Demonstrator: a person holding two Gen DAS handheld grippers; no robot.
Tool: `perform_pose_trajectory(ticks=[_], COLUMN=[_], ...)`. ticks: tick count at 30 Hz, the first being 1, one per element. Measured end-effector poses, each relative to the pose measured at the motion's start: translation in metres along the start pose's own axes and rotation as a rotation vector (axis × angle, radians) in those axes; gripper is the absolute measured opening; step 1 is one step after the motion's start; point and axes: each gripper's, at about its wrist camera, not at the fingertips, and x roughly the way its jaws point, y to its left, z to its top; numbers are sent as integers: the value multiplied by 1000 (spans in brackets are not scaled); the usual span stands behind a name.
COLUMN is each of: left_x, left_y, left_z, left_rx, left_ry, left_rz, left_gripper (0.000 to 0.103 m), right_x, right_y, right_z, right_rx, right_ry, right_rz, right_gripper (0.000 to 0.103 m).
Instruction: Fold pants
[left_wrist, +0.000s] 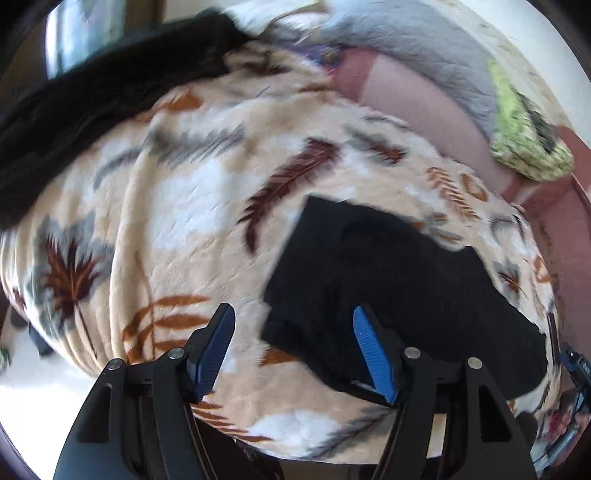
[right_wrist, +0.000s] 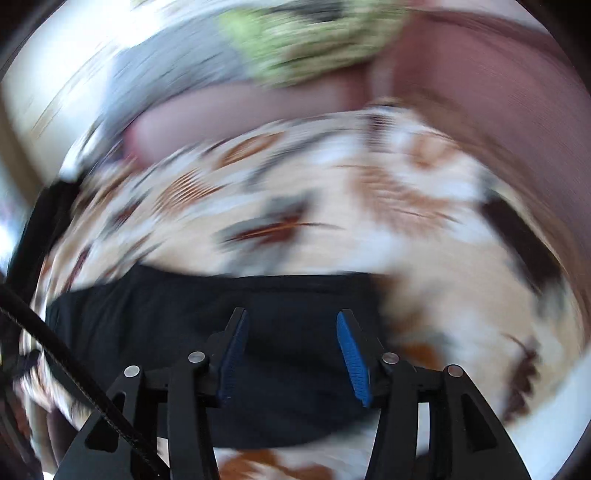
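**Black pants folded small on the bed, both grippers free**

The pants (left_wrist: 388, 273) lay as a compact dark block on a leaf-print blanket (left_wrist: 192, 192) covering the bed. Soft, light knit by the look; judged limp, likely to sag and slip open unless pinched at a folded edge or corner through all layers.

Left gripper (left_wrist: 293, 354) hovered low over the pants' near-left corner, fingers (left_wrist: 373, 354) spread wide, nothing held. Right gripper (right_wrist: 291, 354) pointed across the pants' middle, fingers likewise apart and empty; that view was heavily blurred. A second dark garment (left_wrist: 92, 110) lay well apart, at the blanket's far left.
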Motion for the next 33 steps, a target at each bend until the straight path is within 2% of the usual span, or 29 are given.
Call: perform_pose_trajectory(ticks=[4, 9, 14, 16, 19, 24, 26, 27, 28, 29, 31, 32, 33], left_x=[-10, 23, 60, 74, 92, 119, 129, 132, 133, 132, 129, 128, 128], left_y=[-68, -197, -328, -364, -417, -466, -481, -486, -492, -495, -503, -506, -510], left_z=[17, 16, -15, -25, -48, -80, -92, -97, -101, -102, -104, -102, -99], left_rx=[178, 413, 652, 718, 864, 1077, 1155, 1187, 1205, 1212, 1253, 1257, 1248], left_ry=[-9, 118, 254, 283, 281, 277, 278, 288, 309, 299, 284, 297, 309], left_rz=[-138, -337, -477, -493, -469, -422, -405, -400, -407, -394, -381, -398, -407], left_gripper=[71, 71, 71, 71, 71, 71, 60, 38, 27, 26, 13, 6, 6], right_x=[-20, -10, 2, 8, 15, 25, 29, 31, 32, 32, 33, 33, 33], right_y=[-53, -72, -78, -76, -72, -69, -73, -76, -79, -82, -87, -89, -91], right_z=[-18, -40, -55, -56, -59, -65, -68, -70, -72, -73, -75, -75, -75], right_rx=[116, 188, 273, 277, 268, 265, 275, 288, 294, 303, 318, 325, 332], right_ry=[-18, 19, 28, 32, 48, 61, 68, 69, 66, 61, 56, 54, 50], right_rz=[-12, 65, 171, 198, 225, 261, 272, 283, 292, 305, 327, 340, 352], right_gripper=[55, 56, 60, 62, 62, 64, 64, 64, 64, 64, 64, 64, 64])
